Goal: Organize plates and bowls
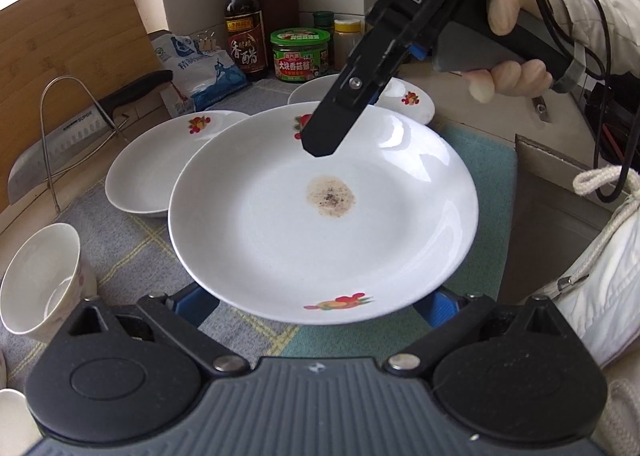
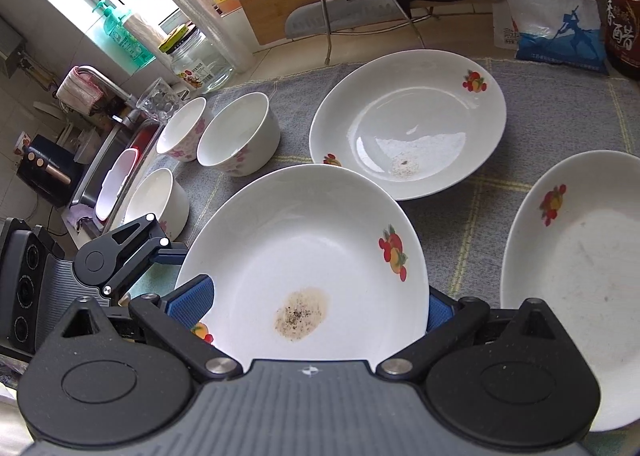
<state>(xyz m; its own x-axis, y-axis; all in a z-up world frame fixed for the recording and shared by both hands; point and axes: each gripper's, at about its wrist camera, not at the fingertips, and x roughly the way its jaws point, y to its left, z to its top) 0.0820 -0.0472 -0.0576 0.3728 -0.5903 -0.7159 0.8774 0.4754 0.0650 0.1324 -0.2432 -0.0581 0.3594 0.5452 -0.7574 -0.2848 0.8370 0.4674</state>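
A white plate with fruit prints and a brown stain [image 1: 324,216] fills the middle of the left wrist view; it also shows in the right wrist view [image 2: 304,264]. My left gripper [image 1: 320,306] is open, its blue pads wide apart under the plate's near rim. My right gripper [image 2: 320,306] is open too, pads on either side of the plate's rim; in the left wrist view it [image 1: 320,144] hangs over the plate's far side. Two more plates [image 2: 408,124] [image 2: 580,280] lie on the cloth. Three white bowls [image 2: 238,134] [image 2: 180,128] [image 2: 158,204] stand at the left.
A grey checked cloth [image 2: 540,128] covers the counter. Behind it stand a cutting board [image 1: 60,40], a knife in a wire rack [image 2: 360,12], a salt bag [image 2: 552,4], a vinegar bottle [image 1: 244,20] and jars [image 1: 302,54]. A sink [image 2: 108,160] lies at the left.
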